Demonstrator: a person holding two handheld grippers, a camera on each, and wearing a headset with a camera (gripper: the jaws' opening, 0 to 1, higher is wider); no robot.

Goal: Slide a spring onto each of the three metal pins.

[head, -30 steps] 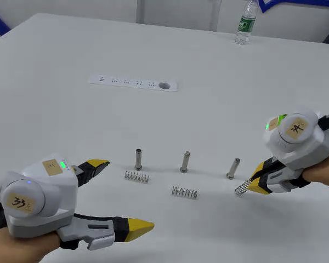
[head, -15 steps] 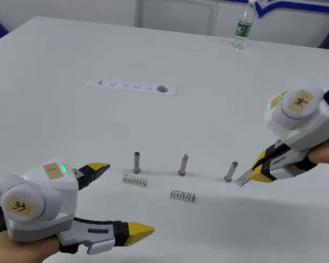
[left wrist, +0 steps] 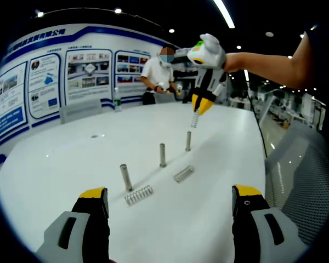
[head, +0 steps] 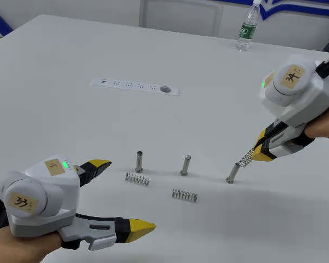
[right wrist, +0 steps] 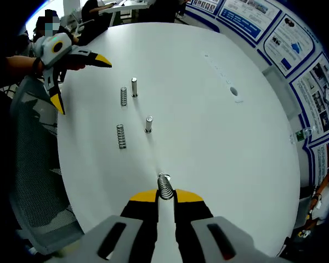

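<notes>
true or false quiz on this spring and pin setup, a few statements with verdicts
1. The right gripper is shut on a spring. True.
2. The left gripper grips a spring too. False: it is open and empty.
3. A loose spring lies on the table beside the left pin. True.
4. All the pins lie flat. False: the three pins stand upright.

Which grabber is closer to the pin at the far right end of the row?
Right. The right gripper hangs just above that pin, its jaws shut on a spring right by the pin's top. The left gripper is open, far off to the pin's left.
</notes>
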